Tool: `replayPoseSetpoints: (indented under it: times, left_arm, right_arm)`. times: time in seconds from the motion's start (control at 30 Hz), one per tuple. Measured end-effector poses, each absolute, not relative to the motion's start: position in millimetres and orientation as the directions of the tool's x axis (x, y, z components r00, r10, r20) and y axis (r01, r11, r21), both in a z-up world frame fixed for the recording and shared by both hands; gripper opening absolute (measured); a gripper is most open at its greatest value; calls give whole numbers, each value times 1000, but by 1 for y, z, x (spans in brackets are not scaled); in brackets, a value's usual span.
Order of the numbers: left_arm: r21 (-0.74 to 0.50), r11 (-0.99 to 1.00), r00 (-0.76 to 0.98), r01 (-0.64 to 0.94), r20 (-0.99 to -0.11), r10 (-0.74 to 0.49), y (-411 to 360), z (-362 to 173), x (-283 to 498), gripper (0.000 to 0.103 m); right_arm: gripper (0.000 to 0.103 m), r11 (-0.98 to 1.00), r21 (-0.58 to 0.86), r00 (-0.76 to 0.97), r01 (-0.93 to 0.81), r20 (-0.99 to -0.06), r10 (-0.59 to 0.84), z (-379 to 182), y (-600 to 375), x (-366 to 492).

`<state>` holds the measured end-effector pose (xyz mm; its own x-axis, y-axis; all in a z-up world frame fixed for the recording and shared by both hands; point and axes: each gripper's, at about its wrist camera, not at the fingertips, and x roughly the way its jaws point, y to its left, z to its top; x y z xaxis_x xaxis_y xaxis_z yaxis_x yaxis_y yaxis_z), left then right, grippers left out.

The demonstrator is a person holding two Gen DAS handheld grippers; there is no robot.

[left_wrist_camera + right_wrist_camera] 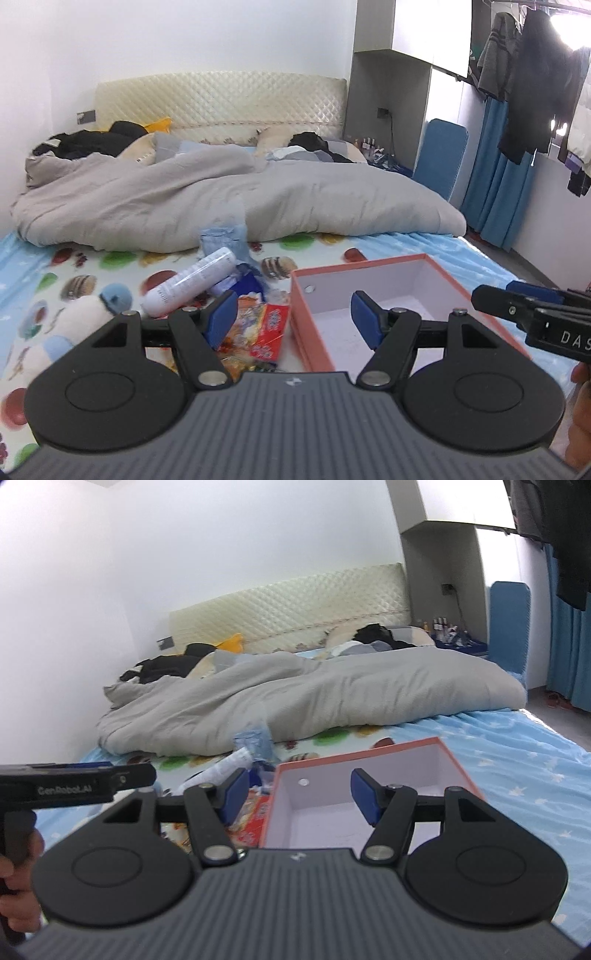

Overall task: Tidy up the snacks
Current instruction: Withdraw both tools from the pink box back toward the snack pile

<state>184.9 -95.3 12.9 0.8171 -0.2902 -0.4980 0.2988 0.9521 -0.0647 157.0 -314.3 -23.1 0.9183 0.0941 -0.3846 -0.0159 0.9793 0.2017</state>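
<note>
An open orange box (436, 266) with a white inside stands empty on the bed; in the right wrist view the same box (454, 760) lies straight ahead. Left of it lies a heap of snack packets (266, 328), red and orange, and a white bottle (192, 280) with a blue wrapper (225, 240) behind it. My left gripper (293, 319) is open above the packets and the box's left wall, holding nothing. My right gripper (299, 797) is open over the box's near edge, also with nothing in it. The packets (255, 812) are partly hidden behind its left finger.
A white and blue plush toy (85, 317) lies at the left on the patterned sheet. A rumpled grey duvet (229, 199) fills the bed behind the snacks. Blue curtains (495, 192) and hanging clothes (532, 81) are at the right. A hand (18, 878) holds the left gripper's handle.
</note>
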Motion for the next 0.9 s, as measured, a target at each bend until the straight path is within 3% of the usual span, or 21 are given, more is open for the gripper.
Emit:
replayPoseSetpoints:
  times: [0.3,0.9]
  left_arm:
    - [-116,961,811,252,-517,-276,-59,-20,142,73]
    - [-103,970,805,220,-542,-240,-21,-67,92,73]
  right_arm:
    - [63,983,179,905,-38,-411,110,-47,-283,138]
    - [63,988,141,887,-62,-446,120,-89,-244,84]
